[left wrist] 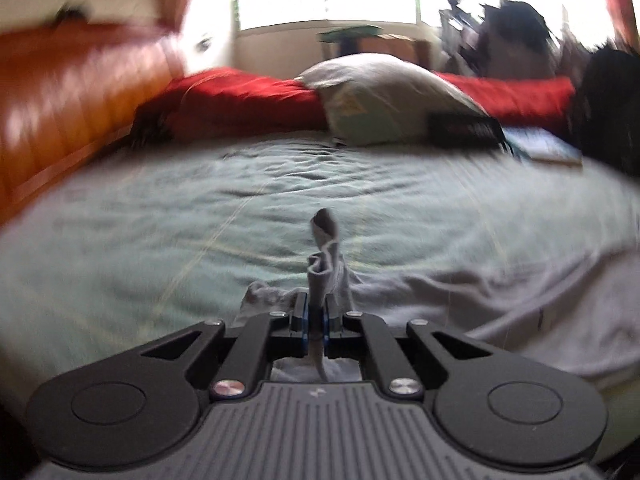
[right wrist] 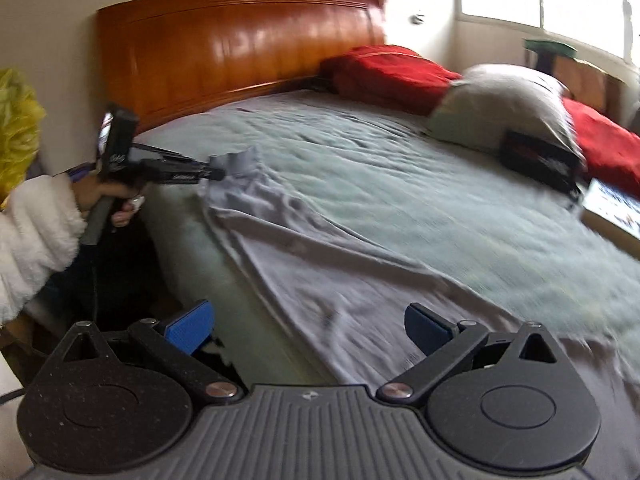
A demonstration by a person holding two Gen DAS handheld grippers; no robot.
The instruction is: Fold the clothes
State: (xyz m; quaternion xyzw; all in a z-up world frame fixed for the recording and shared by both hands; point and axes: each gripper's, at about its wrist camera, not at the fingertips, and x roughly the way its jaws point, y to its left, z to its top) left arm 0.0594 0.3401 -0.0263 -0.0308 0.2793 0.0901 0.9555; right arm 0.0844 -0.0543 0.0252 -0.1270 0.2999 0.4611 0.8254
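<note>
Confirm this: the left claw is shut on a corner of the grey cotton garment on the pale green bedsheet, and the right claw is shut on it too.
Wrong about the right claw: the right wrist view shows it open, holding nothing. The left claw is indeed shut on the grey cotton garment on the pale green bedsheet.

Both wrist views look across one bed (left wrist: 160, 208).

Left claw (left wrist: 316, 316) clamped; right claw (right wrist: 308, 326) agape
</note>
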